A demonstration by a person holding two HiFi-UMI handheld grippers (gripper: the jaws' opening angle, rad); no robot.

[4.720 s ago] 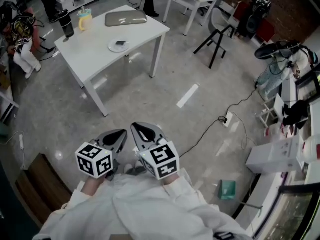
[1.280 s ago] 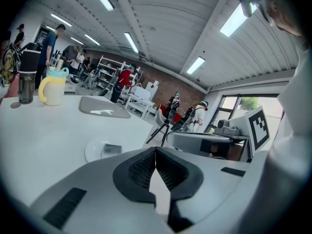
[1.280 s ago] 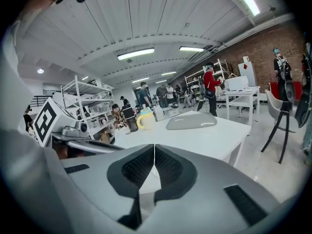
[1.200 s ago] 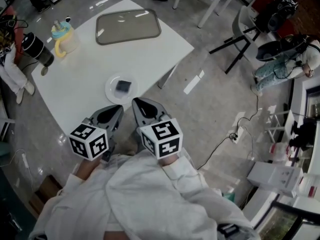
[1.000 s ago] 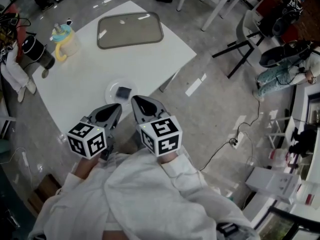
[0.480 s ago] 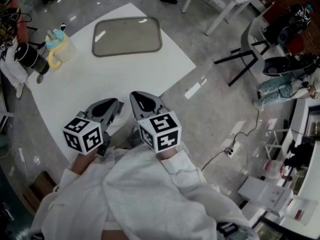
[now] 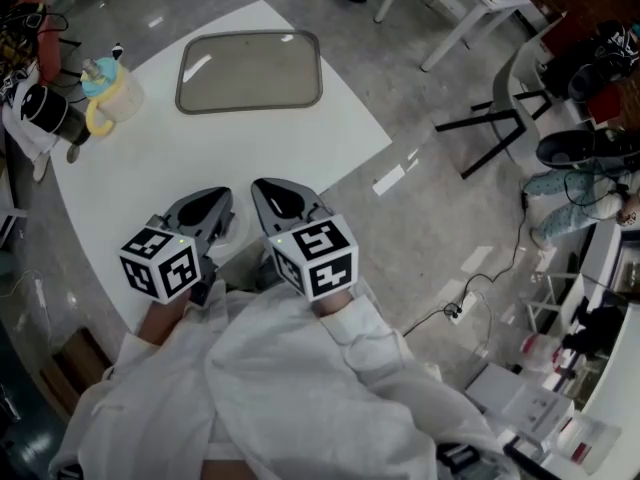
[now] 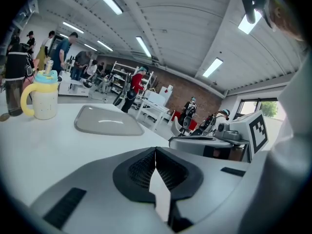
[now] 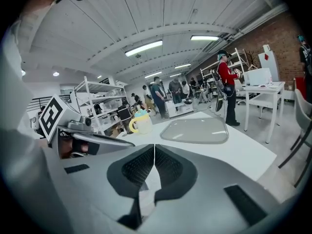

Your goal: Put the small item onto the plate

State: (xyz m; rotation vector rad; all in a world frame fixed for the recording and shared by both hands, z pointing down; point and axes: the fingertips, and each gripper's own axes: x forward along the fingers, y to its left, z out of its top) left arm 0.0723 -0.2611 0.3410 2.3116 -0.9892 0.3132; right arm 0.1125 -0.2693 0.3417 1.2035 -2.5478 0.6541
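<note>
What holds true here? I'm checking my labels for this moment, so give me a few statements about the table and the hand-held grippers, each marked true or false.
1. The left hand-held gripper and the right hand-held gripper are both shut, with nothing between the jaws. True.
2. The cup stands inside the grey tray. False: it stands on the white table, apart from the tray, which is bare.
3. The cup has a yellow handle and a blue lid. True.
4. The tray lies on the floor. False: it lies on the table.
</note>
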